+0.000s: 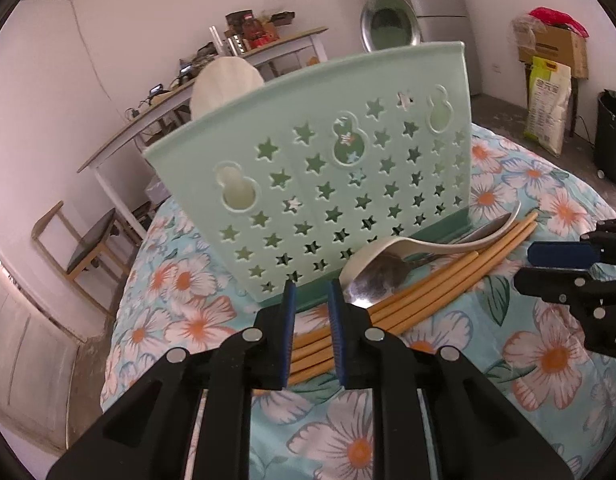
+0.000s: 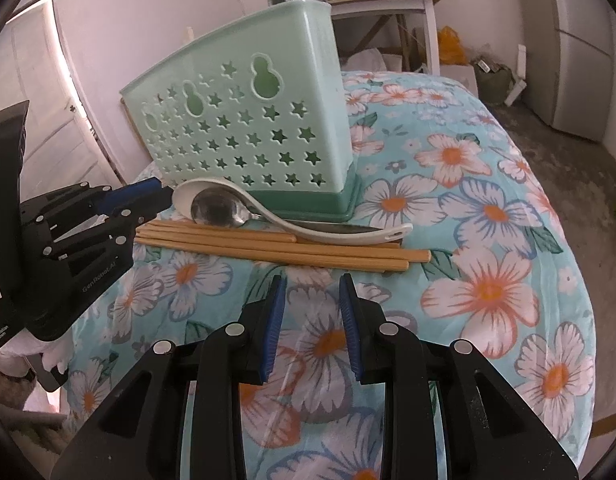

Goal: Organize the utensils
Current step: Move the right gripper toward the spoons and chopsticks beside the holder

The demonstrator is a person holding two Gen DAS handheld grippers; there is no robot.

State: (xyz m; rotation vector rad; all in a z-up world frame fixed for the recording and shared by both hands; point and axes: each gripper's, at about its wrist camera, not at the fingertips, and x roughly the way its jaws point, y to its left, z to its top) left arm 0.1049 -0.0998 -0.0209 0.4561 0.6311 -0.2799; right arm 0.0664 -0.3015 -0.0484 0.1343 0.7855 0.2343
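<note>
We see four wooden chopsticks (image 2: 276, 245) lying together on the floral cloth (image 2: 488, 216) of the worktop, just in front of the mint-green utensil holder (image 2: 244, 120) with star cut-outs. A white ceramic spoon (image 2: 292, 216) rests on them against the holder's dark green base, and a metal spoon (image 2: 214, 208) lies in its bowl. In the left wrist view our left tool (image 1: 311, 332) sits at 6 o'clock over the near chopstick ends, its blue pads narrowly apart; we cannot tell whether they grip anything. In the right wrist view our right tool (image 2: 311, 328) hovers at 6 o'clock just short of the chopsticks, partly open and empty. Beyond the holder stands a cluttered side table (image 1: 212, 92).
</note>
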